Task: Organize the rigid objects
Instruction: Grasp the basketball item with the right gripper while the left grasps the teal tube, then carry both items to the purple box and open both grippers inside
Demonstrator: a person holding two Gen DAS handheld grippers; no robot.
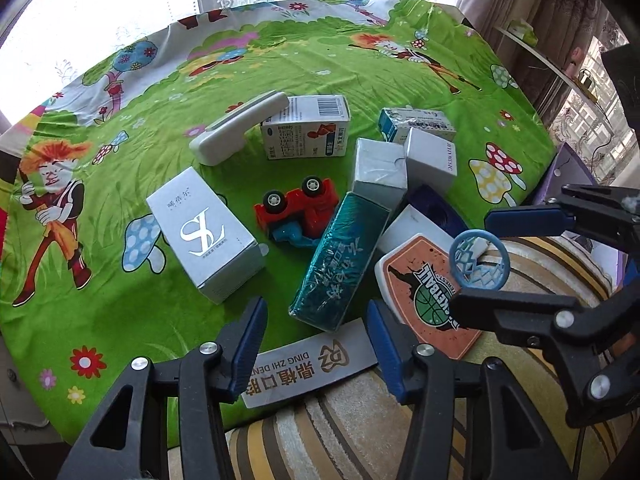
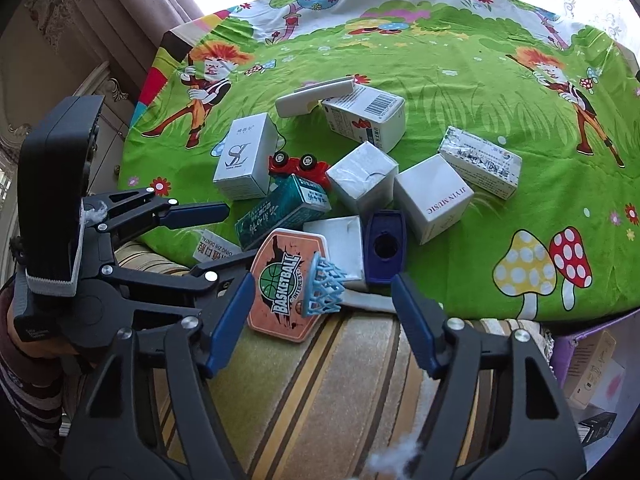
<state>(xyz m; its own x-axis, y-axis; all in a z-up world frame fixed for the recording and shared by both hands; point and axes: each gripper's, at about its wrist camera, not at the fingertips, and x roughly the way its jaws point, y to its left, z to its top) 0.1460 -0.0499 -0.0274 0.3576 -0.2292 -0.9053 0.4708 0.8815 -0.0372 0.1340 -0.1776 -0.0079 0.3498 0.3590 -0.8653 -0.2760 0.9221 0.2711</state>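
A pile of small boxes lies on the green cartoon tablecloth [image 1: 120, 312]. My left gripper [image 1: 316, 344] stands open at the near edge, its blue pads on either side of a flat white dental card box [image 1: 308, 364], apart from it. Just beyond lies a teal box [image 1: 340, 260]. My right gripper [image 2: 324, 316] is open around an orange toy basketball backboard [image 2: 280, 280] with a blue hoop [image 2: 324, 284]; no pad presses on it. An overturned red toy car [image 1: 300, 208] sits mid-pile.
Around the car are a white SL box [image 1: 208, 236], a white case [image 1: 240, 128], a medicine box [image 1: 308, 128], silver boxes [image 1: 380, 168] and a navy lid [image 2: 386, 246]. A striped cushion [image 2: 340, 380] lies under both grippers. A purple bin [image 2: 580, 360] stands at the right.
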